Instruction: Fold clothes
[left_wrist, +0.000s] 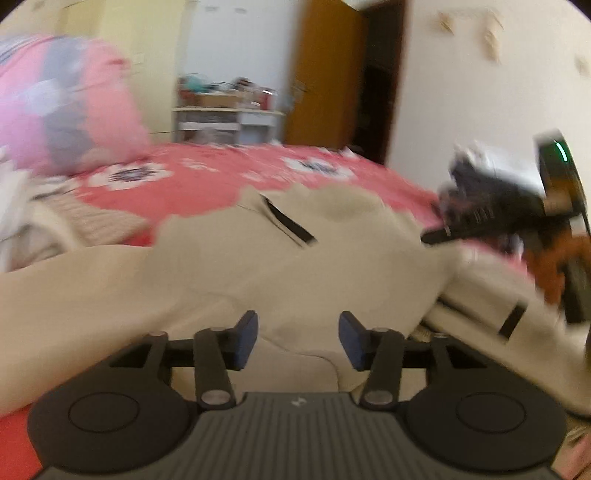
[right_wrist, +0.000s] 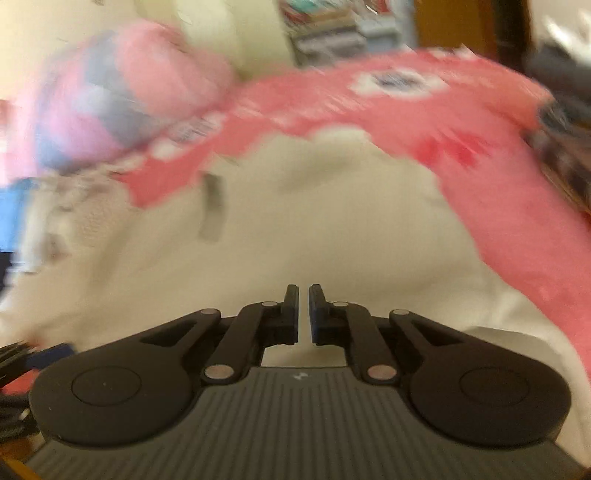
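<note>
A cream garment (left_wrist: 258, 266) with a black-edged pocket slit (left_wrist: 291, 225) lies spread and rumpled on the bed. My left gripper (left_wrist: 298, 326) hovers over its near part, jaws open, with nothing between the blue pads (left_wrist: 245, 339). At the right of the left wrist view, my right gripper (left_wrist: 436, 236) reaches in over the garment's edge, blurred. In its own view the right gripper (right_wrist: 303, 295) is shut to a thin slit above the cream garment (right_wrist: 314, 221). No cloth shows between its fingers. A fold of the garment with a black tab (left_wrist: 511, 319) lies at the right.
The bed has a red sheet with white flowers (left_wrist: 221, 177). A pink and blue quilt bundle (left_wrist: 66, 103) sits at the far left, with a beige knit piece (left_wrist: 92, 218) below it. Beyond the bed stand a cluttered white shelf (left_wrist: 225, 118) and a wooden door (left_wrist: 325, 74).
</note>
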